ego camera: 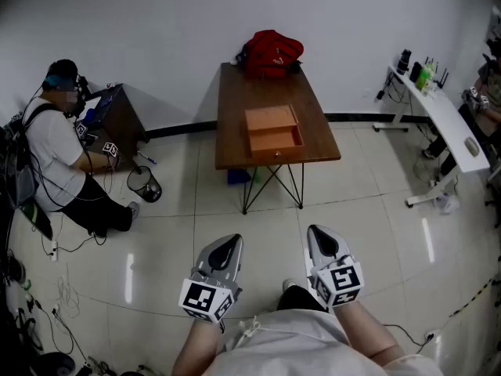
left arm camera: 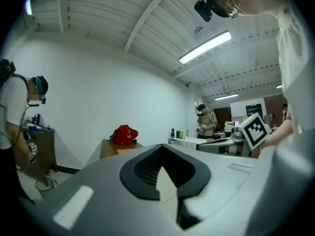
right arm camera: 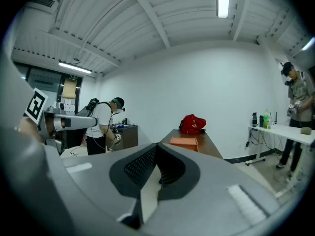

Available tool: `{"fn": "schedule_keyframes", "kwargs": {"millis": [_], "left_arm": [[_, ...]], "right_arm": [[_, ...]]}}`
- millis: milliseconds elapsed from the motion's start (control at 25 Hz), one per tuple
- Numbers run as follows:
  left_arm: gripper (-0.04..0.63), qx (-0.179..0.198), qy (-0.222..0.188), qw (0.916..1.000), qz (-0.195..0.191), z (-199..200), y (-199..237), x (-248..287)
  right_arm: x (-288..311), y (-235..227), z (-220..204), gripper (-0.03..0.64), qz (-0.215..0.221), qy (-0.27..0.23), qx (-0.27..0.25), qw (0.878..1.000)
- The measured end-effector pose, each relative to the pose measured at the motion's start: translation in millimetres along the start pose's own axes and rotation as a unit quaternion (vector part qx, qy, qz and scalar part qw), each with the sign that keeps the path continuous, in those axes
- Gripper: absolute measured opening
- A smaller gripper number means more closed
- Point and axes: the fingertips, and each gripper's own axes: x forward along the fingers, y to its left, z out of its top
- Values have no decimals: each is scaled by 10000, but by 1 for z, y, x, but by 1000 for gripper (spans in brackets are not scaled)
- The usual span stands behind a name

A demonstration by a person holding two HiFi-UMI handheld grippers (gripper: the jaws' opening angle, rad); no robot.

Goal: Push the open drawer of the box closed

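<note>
An orange box point(ego camera: 272, 129) lies on a brown table point(ego camera: 235, 131) across the room, its drawer point(ego camera: 275, 141) pulled out toward me. The right gripper view shows the box point(right arm camera: 184, 141) in front of a red bag point(right arm camera: 193, 124). In the left gripper view only a sliver of the box point(left arm camera: 124, 150) shows on the table. My left gripper point(ego camera: 227, 241) and right gripper point(ego camera: 319, 233) hang side by side close to my body, well short of the table. Both are shut with nothing in them, jaws meeting at the tips point(left arm camera: 161, 149) point(right arm camera: 156, 149).
A red bag point(ego camera: 271, 53) sits at the table's far end. A person point(ego camera: 59, 155) crouches at the left by a dark cabinet point(ego camera: 117, 116) and a wire bin point(ego camera: 145, 185). A white desk point(ego camera: 446, 120) with bottles stands at the right, another person point(ego camera: 489, 92) beside it. Tiled floor separates me from the table.
</note>
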Motion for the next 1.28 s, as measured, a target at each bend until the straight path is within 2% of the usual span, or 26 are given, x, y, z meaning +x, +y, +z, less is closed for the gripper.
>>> {"fn": "schedule_keyframes", "kwargs": {"millis": [240,440,680,920,1160,1280], "left_arm": [[6,-19,91,10000,20,-14,23,17],[6,-289,182,9993,138,-34,53,57],[6,-16,462,9989,115,-42,88,139],[5,-223,666,9974,168,-57,137,228],[5,-817,1123,9899,282,-105,172,300],[5,-991,1356,9854,277,-131,182,331]], "right_arm": [[30,-7,-16,3,65,86,0,9999],[71,-34,-32,3,121,189,2,9997],[144,-90,-35,3,97,387,-29,9992],[235,-144,-40,3,217,757,-134,9968],[304,-182,-63,3,345,1295,66,9910],[331,-197,-83,3,414,1494,180,9877]]}}
